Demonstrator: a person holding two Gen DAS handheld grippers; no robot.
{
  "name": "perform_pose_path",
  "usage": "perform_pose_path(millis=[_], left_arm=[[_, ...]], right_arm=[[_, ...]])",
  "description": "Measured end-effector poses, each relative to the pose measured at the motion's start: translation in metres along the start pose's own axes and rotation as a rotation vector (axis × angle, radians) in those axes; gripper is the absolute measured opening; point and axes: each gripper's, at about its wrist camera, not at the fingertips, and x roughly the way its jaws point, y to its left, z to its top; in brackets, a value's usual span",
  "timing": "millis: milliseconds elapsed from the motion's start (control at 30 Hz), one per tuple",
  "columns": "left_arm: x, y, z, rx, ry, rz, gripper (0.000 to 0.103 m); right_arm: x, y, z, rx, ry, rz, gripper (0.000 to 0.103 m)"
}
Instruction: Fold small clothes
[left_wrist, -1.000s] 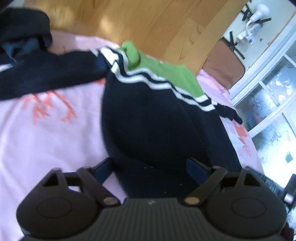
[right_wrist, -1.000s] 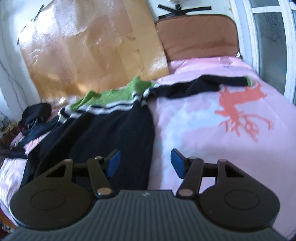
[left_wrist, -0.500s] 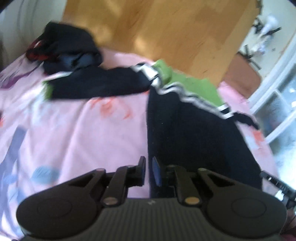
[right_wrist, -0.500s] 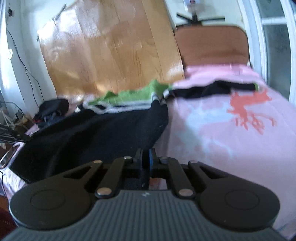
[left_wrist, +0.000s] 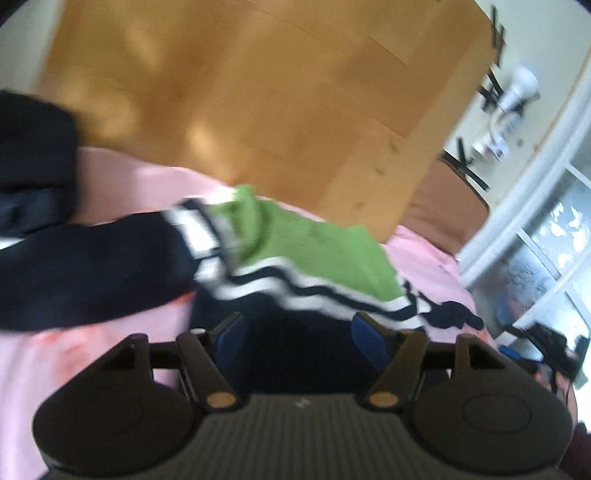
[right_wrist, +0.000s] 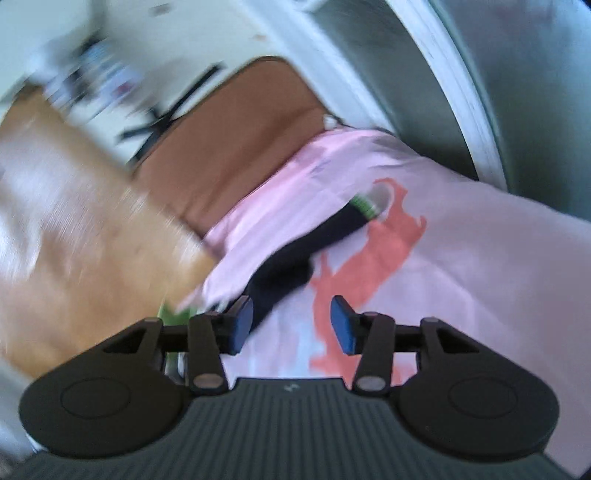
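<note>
A small dark navy sweater with white stripes and a green top part (left_wrist: 314, 254) lies on the pink bedsheet (left_wrist: 110, 173). Its left sleeve (left_wrist: 85, 266) stretches out to the left. My left gripper (left_wrist: 297, 338) is open, low over the navy body just below the stripes. In the right wrist view the other sleeve (right_wrist: 295, 258), with a green-striped cuff (right_wrist: 364, 205), runs up and to the right across the sheet. My right gripper (right_wrist: 291, 323) is open beside that sleeve, its left pad next to it. Both views are blurred.
A wooden board (left_wrist: 258, 103) leans behind the bed. A brown headboard cushion (right_wrist: 236, 140) stands at the bed's end. A pile of dark clothes (left_wrist: 33, 162) lies at far left. A window frame (right_wrist: 443, 74) borders the right side. Red deer prints (right_wrist: 373, 251) mark the sheet.
Both grippers were shut on the sweater's lower part half a second ago and are now open. Both have moved up toward the collar and sleeves; the right view has swung toward the right sleeve.
</note>
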Motion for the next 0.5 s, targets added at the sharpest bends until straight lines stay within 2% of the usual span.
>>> perform_pose_path(millis=[133, 200, 267, 333, 367, 433, 500], left_arm=[[0.067, -0.017, 0.009, 0.099, -0.006, -0.020, 0.065], [0.095, -0.018, 0.006, 0.115, 0.017, -0.031, 0.065], [0.117, -0.015, -0.001, 0.095, 0.063, -0.040, 0.063], [0.118, -0.016, -0.009, 0.123, 0.045, -0.037, 0.066], [0.116, -0.017, -0.010, 0.144, 0.042, -0.050, 0.068], [0.116, -0.014, -0.013, 0.129, 0.048, -0.047, 0.069], [0.115, -0.013, -0.011, 0.123, 0.047, -0.051, 0.069]], right_arm=[[0.052, -0.013, 0.029, 0.197, 0.052, -0.053, 0.062], [0.074, -0.015, 0.039, 0.216, 0.032, -0.105, 0.066], [0.088, -0.014, 0.045, 0.200, 0.009, -0.109, 0.065], [0.095, -0.006, 0.051, 0.150, 0.014, -0.132, 0.029], [0.092, -0.001, 0.055, 0.128, 0.006, -0.104, 0.012], [0.062, 0.007, 0.065, 0.093, -0.127, 0.004, 0.012], [0.018, 0.008, 0.071, 0.041, -0.309, 0.103, 0.012]])
